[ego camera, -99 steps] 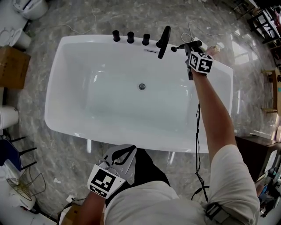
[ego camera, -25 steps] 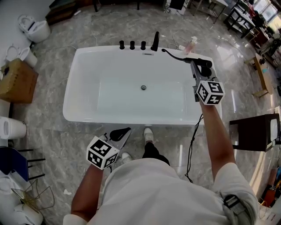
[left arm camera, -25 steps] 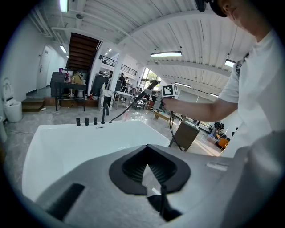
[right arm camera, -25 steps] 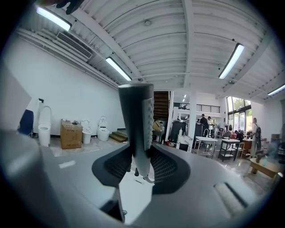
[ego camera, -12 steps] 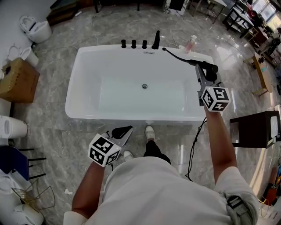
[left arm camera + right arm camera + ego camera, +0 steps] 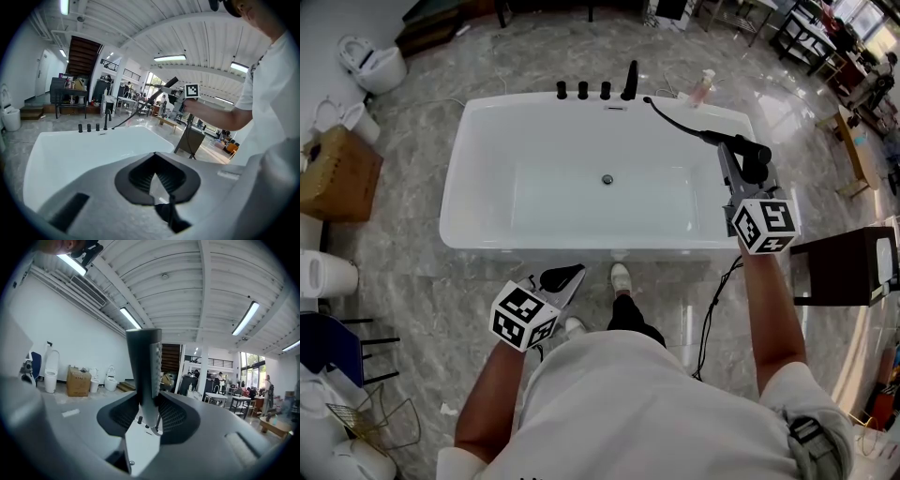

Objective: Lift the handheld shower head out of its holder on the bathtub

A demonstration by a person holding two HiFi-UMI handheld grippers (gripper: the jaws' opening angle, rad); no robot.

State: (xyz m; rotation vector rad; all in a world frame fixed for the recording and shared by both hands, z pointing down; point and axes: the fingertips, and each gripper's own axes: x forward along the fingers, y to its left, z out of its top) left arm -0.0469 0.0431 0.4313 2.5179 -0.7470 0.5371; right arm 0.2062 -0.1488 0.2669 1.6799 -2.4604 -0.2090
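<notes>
In the head view, the glossy white rectangular bathtub lies across 12 o'clock of the person, with its small round metal drain near the middle of the basin. On the far rim, at 12 o'clock of the drain, stand 3 short black round knobs and 1 taller black spout in a row.

The right gripper, at 2 o'clock of the person, has its jaws part-way in and pressed on the handle of the dark grey handheld shower head. In the right gripper view that shower head stands upright between the 2 ribbed black pads of the right gripper. It is away from the tap row, over the tub's end at 3 o'clock of the drain. A thin black hose runs from the far rim beside the spout out to it.

The left gripper hangs at 6 o'clock of the tub, over the grey marble floor. Its jaws meet at the tips with nothing between them.

A brown cardboard box sits at 9 o'clock of the tub, and a dark square side table at 4 o'clock.
</notes>
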